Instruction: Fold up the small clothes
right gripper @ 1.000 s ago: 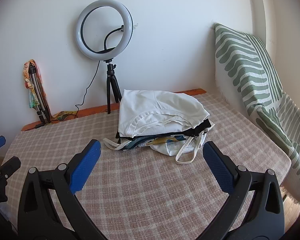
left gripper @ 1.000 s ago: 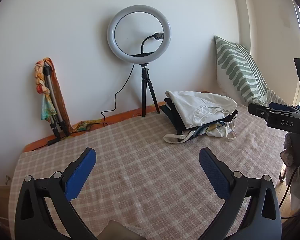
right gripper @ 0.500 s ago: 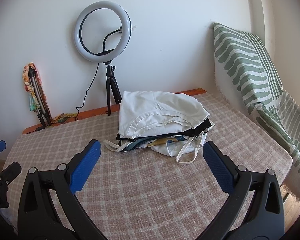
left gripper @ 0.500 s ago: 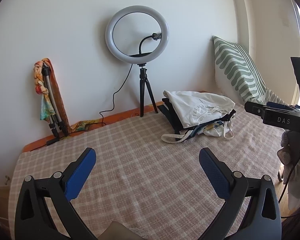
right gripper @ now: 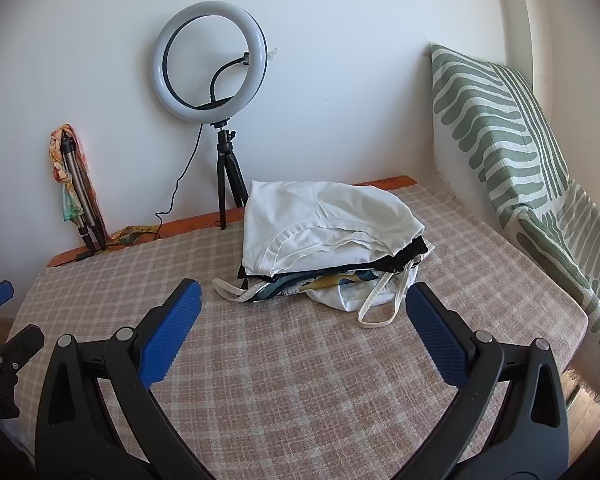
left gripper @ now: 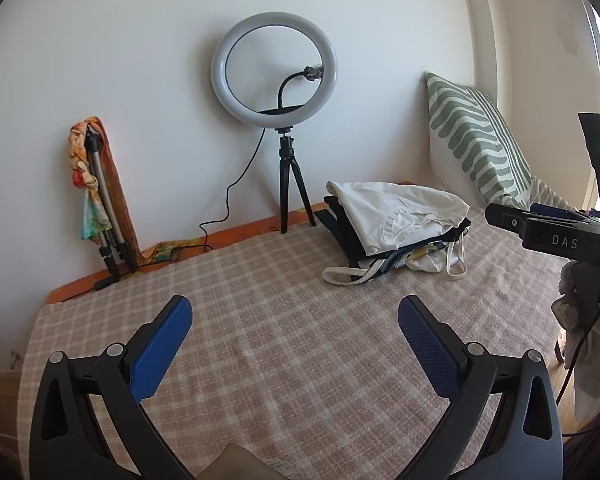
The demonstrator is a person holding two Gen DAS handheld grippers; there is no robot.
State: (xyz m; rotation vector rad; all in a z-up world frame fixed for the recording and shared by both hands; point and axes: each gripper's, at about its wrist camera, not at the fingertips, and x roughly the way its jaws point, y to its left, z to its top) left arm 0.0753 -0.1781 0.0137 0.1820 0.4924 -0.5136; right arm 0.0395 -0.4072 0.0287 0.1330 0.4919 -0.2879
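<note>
- Clothes pile (right gripper: 324, 236) beside the ring light (right gripper: 210, 62): white garment on top, dark and patterned layers beneath.
- Left gripper (left gripper: 294, 316) and right gripper (right gripper: 302, 304) gape wide, empty.
- "DAS" reads on the right gripper.

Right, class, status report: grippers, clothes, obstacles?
Left hand-held gripper open, empty. Right hand-held gripper open, empty. Pile of clothes untouched. Nothing between.

Both grippers back away from the clothes

The clothes pile (right gripper: 328, 240) sits farther ahead of the right gripper (right gripper: 303, 316); the left gripper (left gripper: 294, 330) also draws back slightly, jaws unchanged.
</note>
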